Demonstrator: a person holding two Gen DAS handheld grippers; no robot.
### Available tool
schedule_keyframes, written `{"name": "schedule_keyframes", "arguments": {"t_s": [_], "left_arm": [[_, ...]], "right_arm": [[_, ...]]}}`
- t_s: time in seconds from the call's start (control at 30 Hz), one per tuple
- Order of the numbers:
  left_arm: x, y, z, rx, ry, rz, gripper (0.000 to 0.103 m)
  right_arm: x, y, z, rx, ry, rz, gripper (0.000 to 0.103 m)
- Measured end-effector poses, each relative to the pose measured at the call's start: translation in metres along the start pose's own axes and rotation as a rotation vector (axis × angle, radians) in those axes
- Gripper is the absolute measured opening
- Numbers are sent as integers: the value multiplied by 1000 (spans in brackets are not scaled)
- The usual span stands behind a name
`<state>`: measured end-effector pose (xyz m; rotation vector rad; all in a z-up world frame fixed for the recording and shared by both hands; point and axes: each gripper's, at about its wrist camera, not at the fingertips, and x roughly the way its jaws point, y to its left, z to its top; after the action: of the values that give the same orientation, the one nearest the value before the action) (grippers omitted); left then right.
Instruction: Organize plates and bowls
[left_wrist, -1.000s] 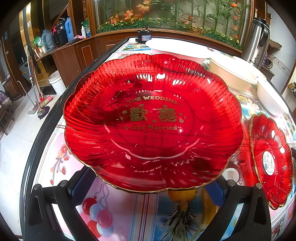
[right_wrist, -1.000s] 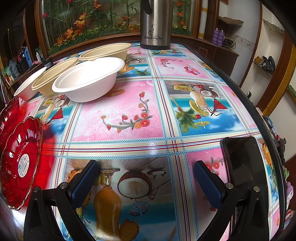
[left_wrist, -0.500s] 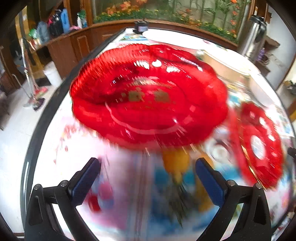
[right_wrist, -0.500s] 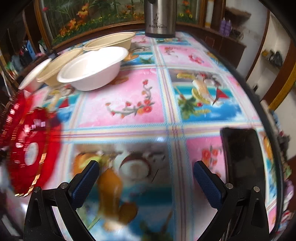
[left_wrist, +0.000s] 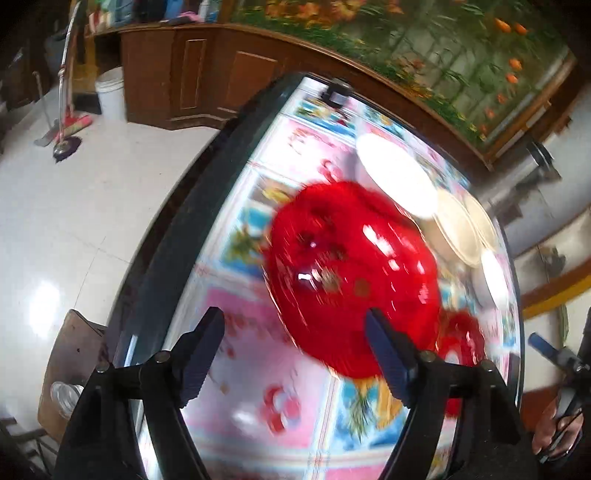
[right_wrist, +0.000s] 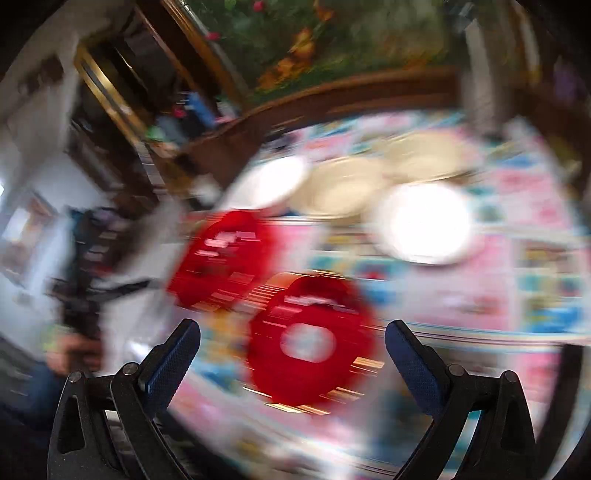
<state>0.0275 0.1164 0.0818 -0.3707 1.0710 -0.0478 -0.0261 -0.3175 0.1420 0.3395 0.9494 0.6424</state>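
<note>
left claw (left_wrist: 295, 354): jaws apart with nothing between them, having just been closing a little; it hangs above the near tabletop (left_wrist: 258, 417)
big red plate (left_wrist: 351, 273): flat on the tabletop ahead of the left claw, free of any grip, blurred
small red plate (right_wrist: 310, 339): just beside the big one toward the right, lying apart from it, not stacked; it looks to be face down, label showing
right claw (right_wrist: 291, 354): jaws wide apart, empty, pointing down over the small red plate
pale bowls (right_wrist: 421, 221): four of them side by side toward the far edge, none nested
progress: I'd say early; no stack of plates or bowls is formed yet, so all the stacking seems left
</note>
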Motion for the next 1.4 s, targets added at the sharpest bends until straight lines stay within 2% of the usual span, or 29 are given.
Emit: {"name": "schedule_keyframes", "arguments": {"t_s": [0.07, 0.13, 0.17, 0.2, 0.23, 0.33, 0.37, 0.4, 0.47, 0.5, 0.57, 0.6, 0.63, 0.7, 0.93, 1.0, 1.1, 1.13, 1.17, 1.23, 1.3, 1.4], "left_arm": [[10, -2, 12, 23, 20, -21, 77], [19, 1, 22, 2, 11, -48, 75], [29, 0, 27, 7, 34, -59, 73], [36, 1, 32, 6, 40, -60, 62], [41, 1, 33, 0, 47, -55, 57], [59, 0, 38, 7, 91, -69, 49], [63, 2, 39, 3, 91, -67, 44], [65, 3, 39, -2, 95, -81, 44], [73, 1, 39, 0, 109, -78, 44], [75, 0, 38, 7, 109, -77, 44], [76, -2, 36, 16, 114, -73, 42], [75, -2, 35, 21, 107, -66, 42], [72, -3, 32, 29, 103, -65, 42], [67, -4, 23, 34, 98, -61, 42], [45, -11, -29, 68, 110, -38, 44], [33, -10, -37, 54, 83, -25, 54], [2, -10, -42, 38, 17, -20, 59], [-9, -11, -45, 38, -1, -28, 59], [-19, -14, -47, 37, -15, -36, 60], [-36, -25, -55, 47, -32, -72, 60], [-46, -42, -61, 72, -29, -105, 61], [-46, -72, -70, 118, -7, -146, 61]], "right_arm": [[30, 9, 18, 8, 50, -10, 99], [61, 15, 35, 28, 94, 10, 80], [80, 19, 43, 47, 136, -5, 75], [94, 14, 48, 64, 170, -25, 69], [108, 10, 52, 77, 192, -27, 67], [142, 0, 64, 83, 229, -58, 60], [149, -2, 66, 93, 248, -41, 56], [159, -3, 69, 98, 255, -31, 46], [166, 1, 69, 89, 277, -66, 43], [173, 1, 70, 89, 287, -56, 39], [186, 2, 69, 70, 315, -100, 28], [190, 3, 68, 70, 321, -109, 14], [188, 2, 64, 69, 318, -114, 12], [188, 4, 62, 49, 323, -132, 12], [175, 5, 36, 33, 368, -105, 12], [167, 4, 30, 16, 374, -83, 14], [131, 0, 31, -9, 282, -76, 16], [113, -4, 31, -11, 256, -82, 23], [99, -9, 29, -21, 239, -110, 27], [69, -24, 22, -57, 212, -230, 43], [45, -48, 7, -47, 227, -298, 43], [24, -87, -17, 56, 251, -300, 43]]}}
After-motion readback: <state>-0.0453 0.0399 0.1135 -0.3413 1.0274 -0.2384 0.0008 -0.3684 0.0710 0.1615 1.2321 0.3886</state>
